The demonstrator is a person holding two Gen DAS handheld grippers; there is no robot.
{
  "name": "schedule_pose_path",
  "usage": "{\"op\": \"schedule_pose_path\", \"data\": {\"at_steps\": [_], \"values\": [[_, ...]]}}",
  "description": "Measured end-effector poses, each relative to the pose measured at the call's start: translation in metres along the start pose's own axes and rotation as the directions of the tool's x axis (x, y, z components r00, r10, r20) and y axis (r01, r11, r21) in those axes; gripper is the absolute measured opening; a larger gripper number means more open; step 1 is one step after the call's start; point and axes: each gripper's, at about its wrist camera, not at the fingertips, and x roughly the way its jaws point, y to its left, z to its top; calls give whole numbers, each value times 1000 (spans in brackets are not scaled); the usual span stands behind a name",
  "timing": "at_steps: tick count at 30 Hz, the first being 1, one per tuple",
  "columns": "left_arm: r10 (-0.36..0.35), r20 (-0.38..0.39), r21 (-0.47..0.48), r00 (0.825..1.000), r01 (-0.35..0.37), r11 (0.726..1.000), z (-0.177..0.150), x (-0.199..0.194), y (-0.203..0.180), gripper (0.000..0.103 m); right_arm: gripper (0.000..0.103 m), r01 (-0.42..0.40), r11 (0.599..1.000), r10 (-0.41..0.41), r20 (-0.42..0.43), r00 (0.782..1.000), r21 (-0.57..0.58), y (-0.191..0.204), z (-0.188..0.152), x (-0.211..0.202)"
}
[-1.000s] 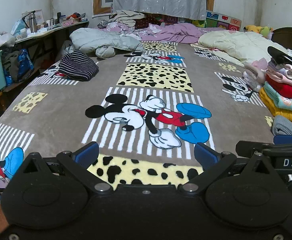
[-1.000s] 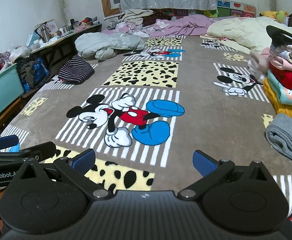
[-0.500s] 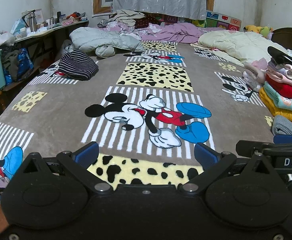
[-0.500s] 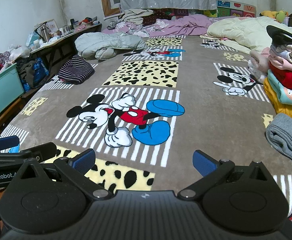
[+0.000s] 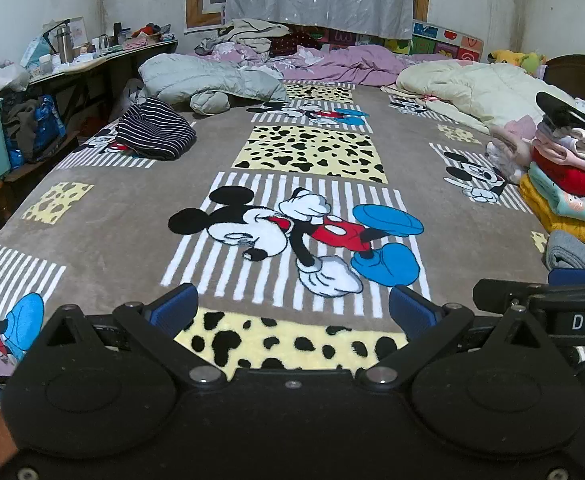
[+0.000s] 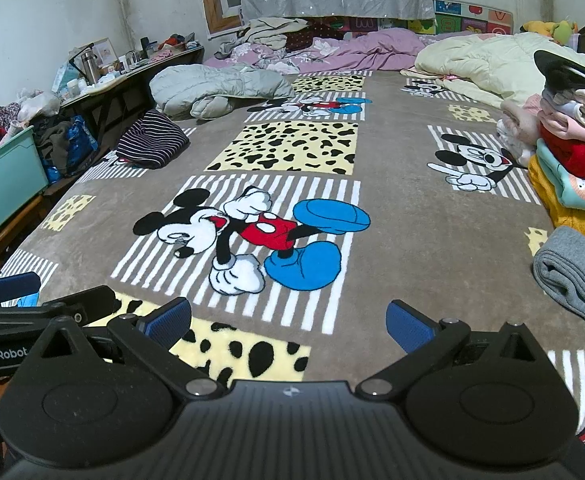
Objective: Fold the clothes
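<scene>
Your left gripper and right gripper both hover low over the near edge of the cartoon blanket, jaws spread wide, nothing in them. A grey folded piece lies just right, the folded stack behind it, and the striped garment sits crumpled far left.

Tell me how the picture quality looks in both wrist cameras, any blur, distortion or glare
Left wrist view: strong fisheye bending at the edges, dark corners, the blanket sharp, no motion blur, flat indoor light without glare. Right wrist view: the same curved edges, the folded clothes stack stretched at the right border, soft shadows only, open tongs crisp.
</scene>
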Motion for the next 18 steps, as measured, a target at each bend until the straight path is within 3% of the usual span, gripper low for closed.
{"op": "schedule_pose_path", "data": {"at_steps": [14,18], "values": [[-47,-18,-19,999,46,999,5,16,8,103,103,2,1000,-2,-2,1000,1,-3,2,8],[-43,11,-68,999,43,997,22,27,27,103,103,-46,999,45,30,999,18,-8,7,14]]}}
